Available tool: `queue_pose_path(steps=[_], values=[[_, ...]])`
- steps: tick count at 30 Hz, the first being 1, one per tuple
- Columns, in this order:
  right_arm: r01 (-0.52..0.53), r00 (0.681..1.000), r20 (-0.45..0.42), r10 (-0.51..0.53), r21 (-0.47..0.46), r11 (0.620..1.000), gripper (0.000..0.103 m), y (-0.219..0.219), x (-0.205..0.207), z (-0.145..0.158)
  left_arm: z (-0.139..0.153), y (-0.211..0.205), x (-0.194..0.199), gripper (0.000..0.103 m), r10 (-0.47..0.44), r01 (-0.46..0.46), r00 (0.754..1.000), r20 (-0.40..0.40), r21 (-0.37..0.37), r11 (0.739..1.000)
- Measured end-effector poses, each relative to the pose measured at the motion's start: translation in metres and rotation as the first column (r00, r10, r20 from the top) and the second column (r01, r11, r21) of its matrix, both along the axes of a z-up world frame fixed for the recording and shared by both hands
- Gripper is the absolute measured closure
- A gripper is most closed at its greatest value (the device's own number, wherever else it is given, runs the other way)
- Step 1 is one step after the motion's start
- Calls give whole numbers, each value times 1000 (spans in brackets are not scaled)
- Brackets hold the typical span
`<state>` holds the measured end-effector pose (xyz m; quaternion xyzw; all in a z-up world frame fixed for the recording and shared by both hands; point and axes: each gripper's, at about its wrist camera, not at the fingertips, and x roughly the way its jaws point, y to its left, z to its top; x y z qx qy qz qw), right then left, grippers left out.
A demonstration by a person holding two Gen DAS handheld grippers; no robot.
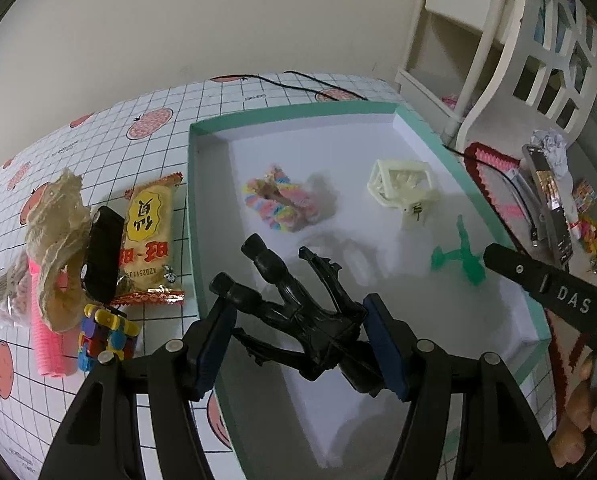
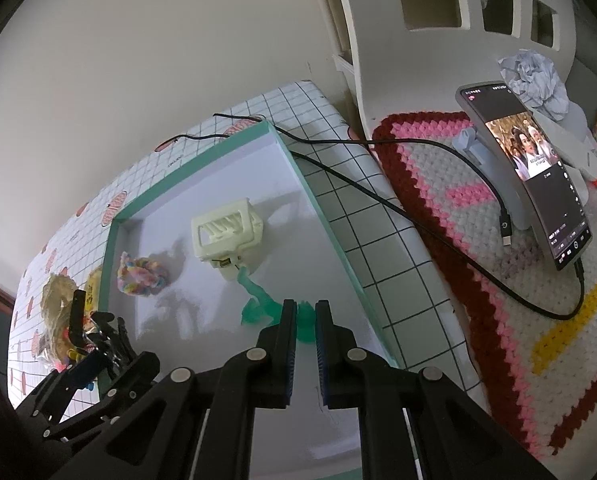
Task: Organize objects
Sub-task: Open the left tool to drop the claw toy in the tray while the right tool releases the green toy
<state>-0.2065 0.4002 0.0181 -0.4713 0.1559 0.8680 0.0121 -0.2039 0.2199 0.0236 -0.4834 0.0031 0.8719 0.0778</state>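
Observation:
A teal-rimmed tray (image 1: pixel 298 114) with a white floor holds a pastel scrunchie (image 1: pixel 280 204), a cream claw clip (image 1: pixel 402 186) and a green translucent figure (image 1: pixel 462 256). My left gripper (image 1: pixel 296 314) is shut on a black toy figure (image 1: pixel 298 300), held above the tray's near left part. In the right wrist view my right gripper (image 2: pixel 305 308) sits low in the tray with its pads closed on part of the green figure (image 2: pixel 258 300), beside the claw clip (image 2: pixel 226 232). The left gripper (image 2: pixel 98 344) shows at lower left.
Left of the tray lie a snack packet (image 1: pixel 148 236), a crumpled beige bag (image 1: pixel 58 248), a pink roller (image 1: pixel 52 340) and a colourful block toy (image 1: pixel 106 332). To the right are a crochet mat (image 2: pixel 478 240), a phone (image 2: pixel 538 176) on a stand, a black cable (image 2: pixel 418 216) and a white shelf.

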Motion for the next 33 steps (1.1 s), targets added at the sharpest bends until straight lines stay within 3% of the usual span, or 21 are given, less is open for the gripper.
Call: queue_pose_path(steps=[17, 26, 28, 33], values=[[-15, 999, -32, 15, 21, 1000, 92, -5, 3, 13, 30, -7, 3, 36, 12, -9, 999, -42, 53, 999], [-33, 997, -66, 37, 65, 997, 92, -15, 6, 25, 41, -26, 5, 35, 72, -66, 995, -71, 87, 994], [-32, 997, -63, 36, 72, 997, 92, -15, 6, 25, 39, -33, 4, 18, 95, -89, 993, -64, 91, 992], [-47, 998, -31, 50, 79, 996, 91, -18, 6, 17, 35, -46, 5, 16, 129, -123, 990, -49, 112, 986]])
